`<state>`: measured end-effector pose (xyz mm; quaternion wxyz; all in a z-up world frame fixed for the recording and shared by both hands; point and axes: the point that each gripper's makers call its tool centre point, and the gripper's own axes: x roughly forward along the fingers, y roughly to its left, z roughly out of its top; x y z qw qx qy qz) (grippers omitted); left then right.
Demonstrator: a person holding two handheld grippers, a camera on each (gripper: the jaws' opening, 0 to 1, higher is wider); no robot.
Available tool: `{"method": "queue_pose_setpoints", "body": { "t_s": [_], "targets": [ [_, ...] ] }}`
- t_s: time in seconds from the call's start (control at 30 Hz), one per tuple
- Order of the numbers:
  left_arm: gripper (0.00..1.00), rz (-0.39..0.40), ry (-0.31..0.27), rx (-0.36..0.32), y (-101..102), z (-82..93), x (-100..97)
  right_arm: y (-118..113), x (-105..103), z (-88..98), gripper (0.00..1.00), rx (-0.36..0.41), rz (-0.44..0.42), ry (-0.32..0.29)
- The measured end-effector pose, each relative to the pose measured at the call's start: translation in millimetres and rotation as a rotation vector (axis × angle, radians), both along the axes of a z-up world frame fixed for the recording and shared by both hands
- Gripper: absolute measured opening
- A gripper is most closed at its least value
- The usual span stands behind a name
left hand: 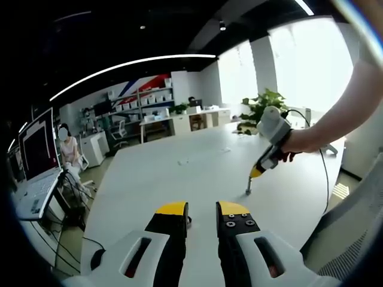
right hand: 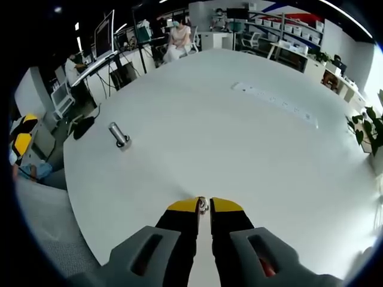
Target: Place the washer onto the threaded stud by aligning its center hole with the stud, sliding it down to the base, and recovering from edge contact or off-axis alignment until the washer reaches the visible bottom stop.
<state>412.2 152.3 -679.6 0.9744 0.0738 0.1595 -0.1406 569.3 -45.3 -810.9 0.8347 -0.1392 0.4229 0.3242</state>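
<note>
The threaded stud [right hand: 119,136] stands upright on the white table [right hand: 239,149], near its left edge and well ahead-left of my right gripper [right hand: 203,206]. That gripper is shut on a small silvery washer [right hand: 202,205] pinched between its yellow tips. In the left gripper view the stud [left hand: 249,185] appears as a thin metal post just under the right gripper [left hand: 257,172], which a hand holds above the table. My left gripper [left hand: 202,209] stands open low over the table with nothing between its jaws. It also appears at the far left of the right gripper view as the left gripper [right hand: 21,136].
A long white power strip [right hand: 275,101] lies on the far part of the table. Beyond the table's left edge are desks with monitors [right hand: 103,36], cables and a seated person [right hand: 178,39]. A potted plant [left hand: 263,106] stands at the far end.
</note>
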Motion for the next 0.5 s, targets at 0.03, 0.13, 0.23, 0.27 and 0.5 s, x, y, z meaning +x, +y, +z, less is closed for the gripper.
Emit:
{"method": "queue_pose_setpoints", "body": {
  "t_s": [0.03, 0.13, 0.23, 0.27, 0.5],
  "targets": [
    [0.17, 0.000, 0.001, -0.004, -0.4, 0.0, -0.1, 0.0, 0.0, -0.4, 0.09, -0.002, 0.002, 0.000],
    [0.17, -0.001, 0.004, 0.002, 0.0, -1.0, -0.2, -0.2, 0.4, -1.6, 0.09, -0.008, 0.004, 0.003],
    [0.17, 0.001, 0.001, 0.000, 0.2, -0.2, -0.3, 1.5, 2.9, -3.1, 0.10, -0.007, 0.002, 0.003],
    [0.17, 0.001, 0.002, -0.003, 0.1, -0.2, -0.4, 1.3, 2.0, -2.0, 0.10, -0.008, 0.003, 0.003],
    [0.17, -0.004, 0.003, 0.000, -1.2, -0.5, -0.8, 4.5, 0.4, -0.9, 0.10, -0.006, 0.013, 0.000]
  ]
}}
